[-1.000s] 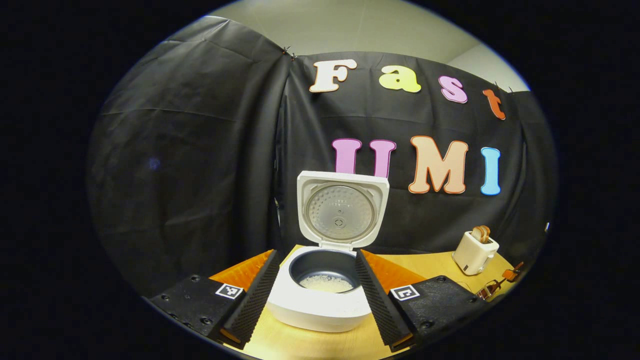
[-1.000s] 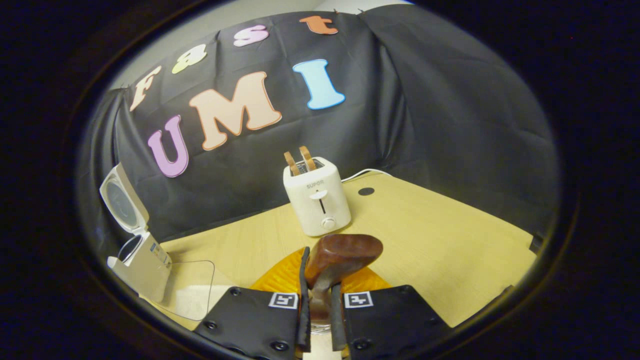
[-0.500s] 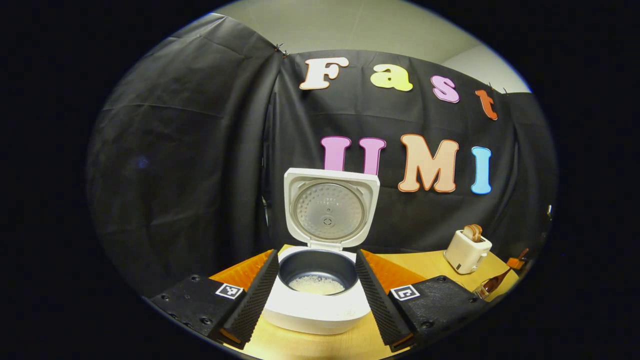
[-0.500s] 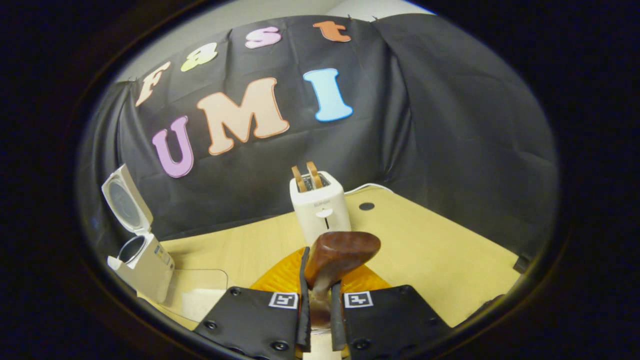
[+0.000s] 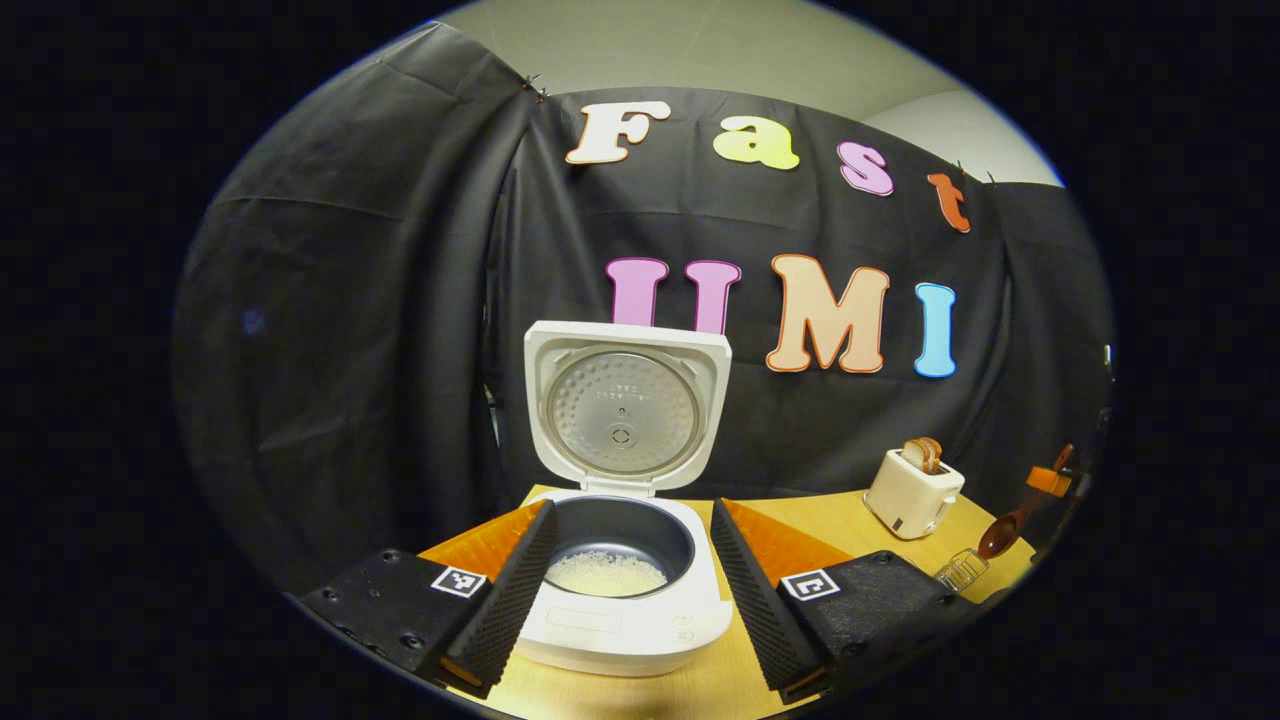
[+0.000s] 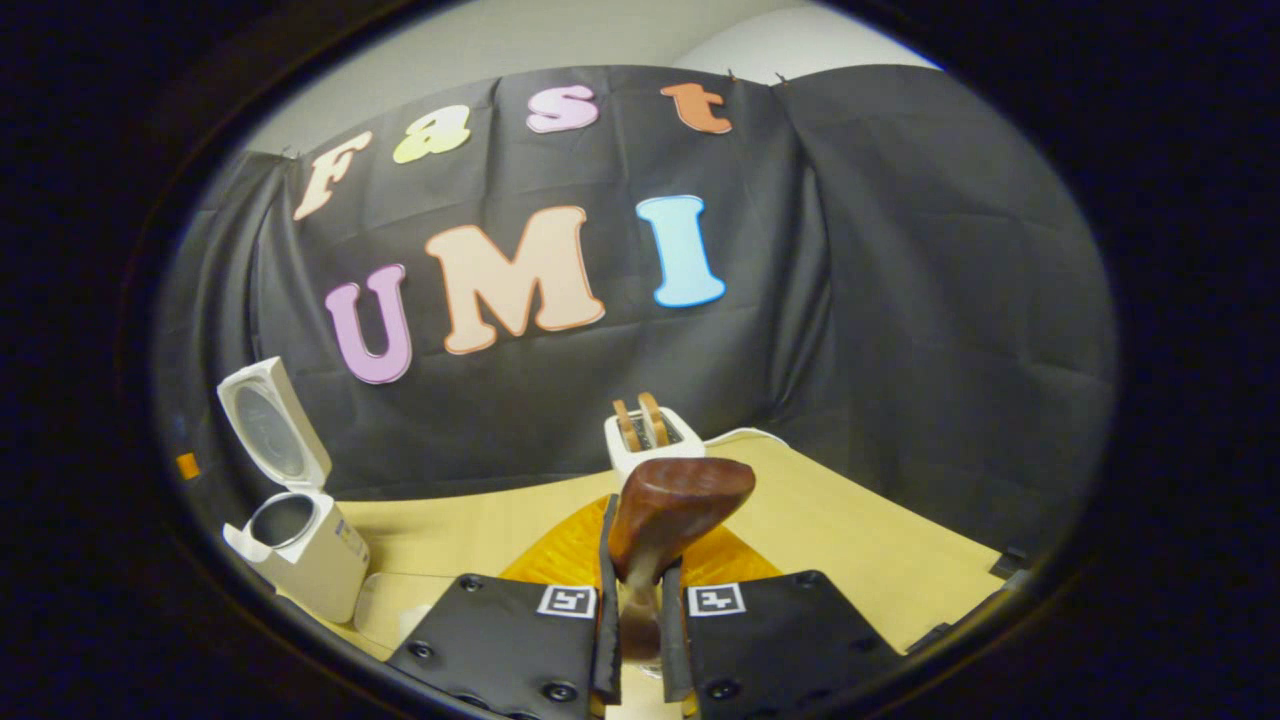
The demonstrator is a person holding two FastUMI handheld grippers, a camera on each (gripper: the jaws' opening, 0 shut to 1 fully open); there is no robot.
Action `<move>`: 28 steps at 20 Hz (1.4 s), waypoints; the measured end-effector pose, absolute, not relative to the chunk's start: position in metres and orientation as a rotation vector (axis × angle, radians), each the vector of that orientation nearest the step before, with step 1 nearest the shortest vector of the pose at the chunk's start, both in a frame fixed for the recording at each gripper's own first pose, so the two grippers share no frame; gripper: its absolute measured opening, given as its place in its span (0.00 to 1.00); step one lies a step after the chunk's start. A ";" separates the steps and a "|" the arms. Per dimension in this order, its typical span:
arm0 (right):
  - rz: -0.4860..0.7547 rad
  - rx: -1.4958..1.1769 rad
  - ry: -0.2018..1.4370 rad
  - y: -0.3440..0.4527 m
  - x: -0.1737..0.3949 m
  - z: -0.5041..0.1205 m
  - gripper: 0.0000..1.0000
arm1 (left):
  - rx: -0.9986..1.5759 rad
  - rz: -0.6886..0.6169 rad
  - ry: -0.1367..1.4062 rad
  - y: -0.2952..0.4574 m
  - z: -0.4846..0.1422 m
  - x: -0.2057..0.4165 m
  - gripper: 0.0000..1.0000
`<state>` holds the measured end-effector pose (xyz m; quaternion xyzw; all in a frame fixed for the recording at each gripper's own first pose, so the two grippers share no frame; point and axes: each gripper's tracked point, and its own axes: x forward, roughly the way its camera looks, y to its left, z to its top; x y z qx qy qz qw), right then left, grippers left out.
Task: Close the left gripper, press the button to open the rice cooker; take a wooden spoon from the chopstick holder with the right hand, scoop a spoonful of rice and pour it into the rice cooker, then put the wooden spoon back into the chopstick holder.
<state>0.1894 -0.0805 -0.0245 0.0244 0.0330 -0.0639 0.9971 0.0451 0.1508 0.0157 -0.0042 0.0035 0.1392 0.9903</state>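
Note:
The white rice cooker (image 5: 625, 625) stands with its lid (image 5: 625, 410) up, and white rice lies in its dark pot (image 5: 605, 573). My left gripper (image 5: 632, 525) is open, its fingers on either side of the pot, just in front of it. My right gripper (image 6: 640, 565) is shut on the handle of the wooden spoon (image 6: 680, 500), whose brown bowl sticks up past the fingertips. In the left gripper view the wooden spoon (image 5: 1000, 535) hangs at the far right above a clear holder (image 5: 960, 570). The rice cooker (image 6: 305, 550) stands far left in the right gripper view.
A white toaster (image 5: 912, 490) with two bread slices stands at the back of the wooden table (image 5: 810, 515). The toaster (image 6: 650, 435) shows straight ahead behind the spoon. A clear container (image 6: 385, 605) sits beside the cooker.
My right gripper has risen with the spoon, so the toaster has sunk behind the spoon bowl. In the left gripper view the cooker has drifted left and grown slightly larger.

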 end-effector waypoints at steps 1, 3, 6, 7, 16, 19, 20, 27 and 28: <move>-0.104 0.045 0.063 -0.066 0.189 -0.021 0.18 | -0.010 0.269 0.010 0.151 0.015 0.048 0.91; -0.052 0.036 0.063 -0.034 0.189 -0.020 0.18 | -0.015 0.255 0.013 0.152 0.014 0.050 0.91; 0.041 0.025 0.090 0.020 0.194 -0.034 0.18 | -0.017 0.243 0.015 0.157 0.012 0.050 0.91; 0.065 0.012 0.102 0.037 0.196 -0.042 0.18 | -0.015 0.242 0.017 0.160 0.012 0.050 0.91; 0.099 -0.352 0.190 0.112 0.215 -0.143 0.19 | 0.012 0.240 0.034 0.188 0.007 0.041 0.91; 0.095 -0.398 0.241 0.118 0.214 -0.176 0.21 | 0.003 0.245 0.046 0.197 0.002 0.040 0.91; 0.099 -0.398 0.249 0.122 0.213 -0.180 0.19 | 0.003 0.246 0.047 0.200 0.001 0.039 0.91; 0.151 -0.148 0.340 0.150 0.208 -0.195 0.19 | -0.022 0.251 0.042 0.214 -0.004 0.033 0.91; 0.146 -0.099 0.353 0.151 0.208 -0.195 0.20 | -0.025 0.251 0.041 0.215 -0.004 0.032 0.91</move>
